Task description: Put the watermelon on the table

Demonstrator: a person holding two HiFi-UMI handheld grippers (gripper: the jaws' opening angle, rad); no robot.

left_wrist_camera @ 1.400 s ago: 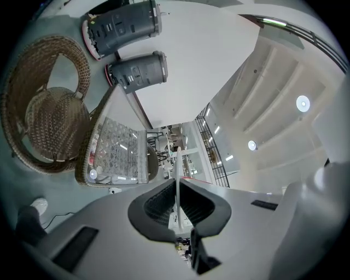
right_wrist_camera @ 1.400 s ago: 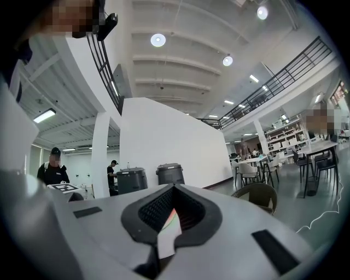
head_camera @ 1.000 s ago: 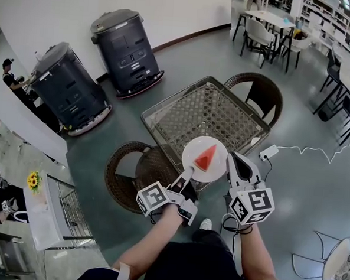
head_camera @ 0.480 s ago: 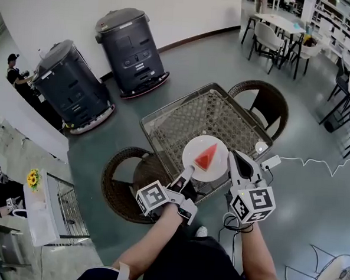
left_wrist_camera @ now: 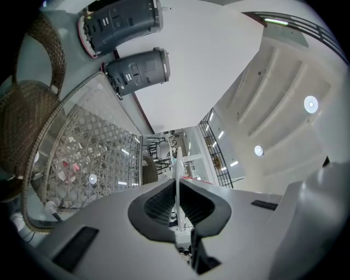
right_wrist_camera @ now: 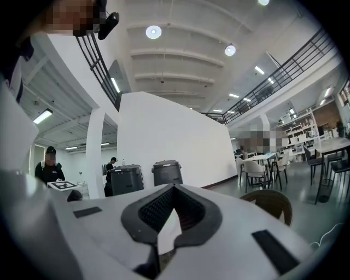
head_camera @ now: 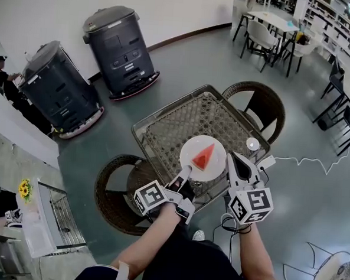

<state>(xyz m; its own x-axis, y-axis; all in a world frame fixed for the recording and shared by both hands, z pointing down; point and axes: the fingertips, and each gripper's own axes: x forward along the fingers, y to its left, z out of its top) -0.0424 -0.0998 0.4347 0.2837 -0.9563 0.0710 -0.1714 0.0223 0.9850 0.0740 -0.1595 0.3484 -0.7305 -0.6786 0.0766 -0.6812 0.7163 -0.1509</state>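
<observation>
Looking down from the head view, the watermelon point(head_camera: 203, 158) is a red wedge lying on a white plate point(head_camera: 192, 144), and the plate hangs over the near edge of the table point(head_camera: 176, 122), not yet set down as far as I can judge. The left gripper point(head_camera: 184, 169) has the plate's near rim pinched between its jaws, which keeps the plate roughly level so the slice stays put. The right gripper point(head_camera: 233, 158) sits just beside the plate's right edge, probably ready to steady it. Whether it touches the rim I cannot tell. A wicker chair point(head_camera: 121, 189) stands under the left arm, so the plate comes in over the chair.

From the left gripper view, the left gripper point(left_wrist_camera: 178, 188) is clamped on the plate point(left_wrist_camera: 177, 169), seen edge-on as a thin white line running up between the pads. The table point(left_wrist_camera: 87, 147) lies ahead and to the left.

From the right gripper view, the right gripper point(right_wrist_camera: 174, 188) has its jaws together at the tips. A white sliver point(right_wrist_camera: 164, 229) shows in the gap behind them. It may be the plate, but I cannot say for sure.
</observation>
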